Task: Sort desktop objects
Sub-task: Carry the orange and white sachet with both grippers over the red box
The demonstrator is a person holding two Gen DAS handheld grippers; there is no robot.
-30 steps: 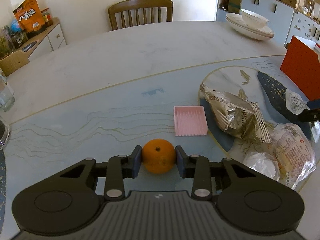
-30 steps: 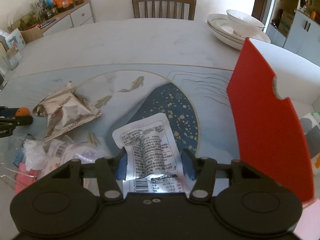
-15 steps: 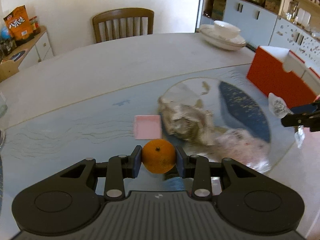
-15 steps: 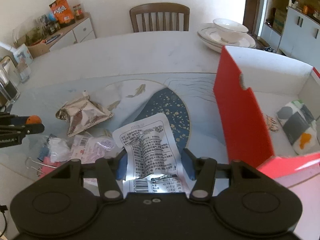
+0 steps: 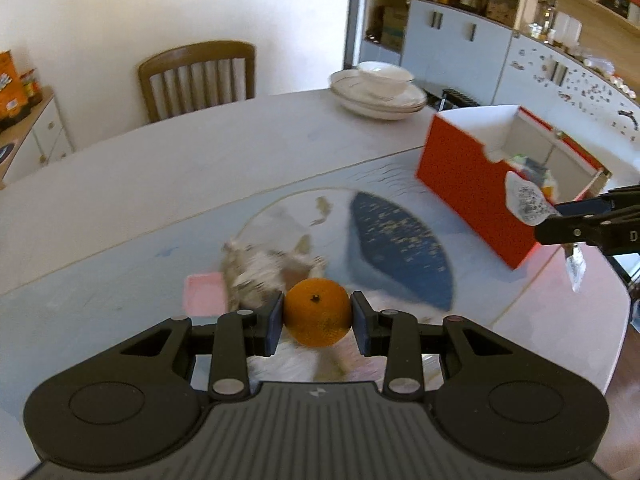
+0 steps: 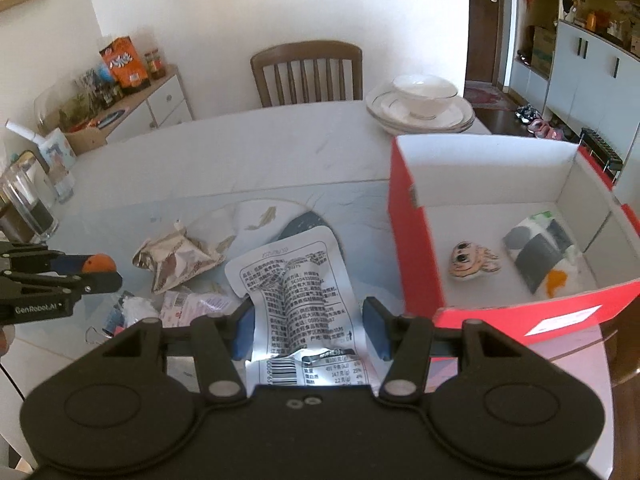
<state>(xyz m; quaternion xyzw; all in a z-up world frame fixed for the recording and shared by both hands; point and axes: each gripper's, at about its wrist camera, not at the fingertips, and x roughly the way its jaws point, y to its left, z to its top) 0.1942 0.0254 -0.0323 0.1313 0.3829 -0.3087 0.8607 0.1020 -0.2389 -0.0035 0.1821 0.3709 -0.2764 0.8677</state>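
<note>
My left gripper (image 5: 317, 322) is shut on an orange (image 5: 317, 312) and holds it above the table; it shows at the left of the right wrist view (image 6: 98, 264). My right gripper (image 6: 310, 330) is shut on a white printed snack packet (image 6: 296, 280), held in the air left of the red box (image 6: 416, 240). In the left wrist view the packet (image 5: 524, 200) hangs in front of the red box (image 5: 472, 188). Inside the box lie a small cartoon figure (image 6: 468, 260) and a patterned pouch (image 6: 544, 252). A crumpled silver bag (image 6: 176, 256) and clear wrappers (image 6: 180, 304) lie on the table.
A pink ridged pad (image 5: 204, 296) lies on the table by the crumpled bag. Stacked white plates with a bowl (image 6: 420, 100) stand at the far edge. A wooden chair (image 6: 308, 72) is behind the table. Glass jars (image 6: 28, 208) stand at the left.
Both grippers have risen and swung right toward the red box, each keeping its load. The box's inside has come into view.
</note>
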